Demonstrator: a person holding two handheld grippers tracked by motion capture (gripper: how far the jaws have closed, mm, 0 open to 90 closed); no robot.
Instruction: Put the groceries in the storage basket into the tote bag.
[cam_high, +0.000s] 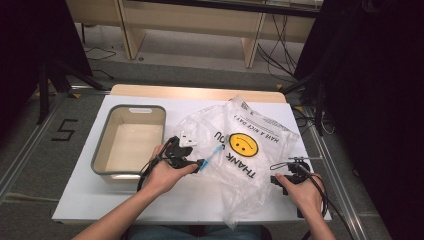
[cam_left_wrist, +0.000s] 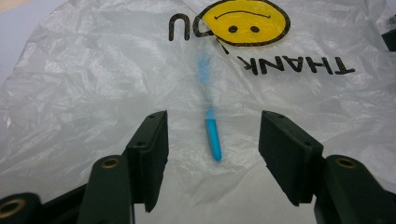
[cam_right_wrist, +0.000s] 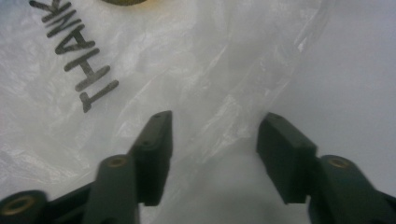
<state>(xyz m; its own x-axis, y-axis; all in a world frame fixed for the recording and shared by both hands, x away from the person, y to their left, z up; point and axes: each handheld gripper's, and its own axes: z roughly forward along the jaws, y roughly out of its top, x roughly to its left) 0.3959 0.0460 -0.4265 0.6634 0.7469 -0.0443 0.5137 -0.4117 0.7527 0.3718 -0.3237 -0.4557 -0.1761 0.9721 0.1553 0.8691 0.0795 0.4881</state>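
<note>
Left claw (cam_left_wrist: 212, 135) wide, straddling a blue pen (cam_left_wrist: 213, 139) half inside the bag (cam_left_wrist: 116, 84), not pinching. Right claw (cam_right_wrist: 215, 135) parted over the bag's edge fold. Likely step: bagging. Next: grip the fold, push the pen deeper. Bin (cam_high: 102, 145) beyond.
</note>
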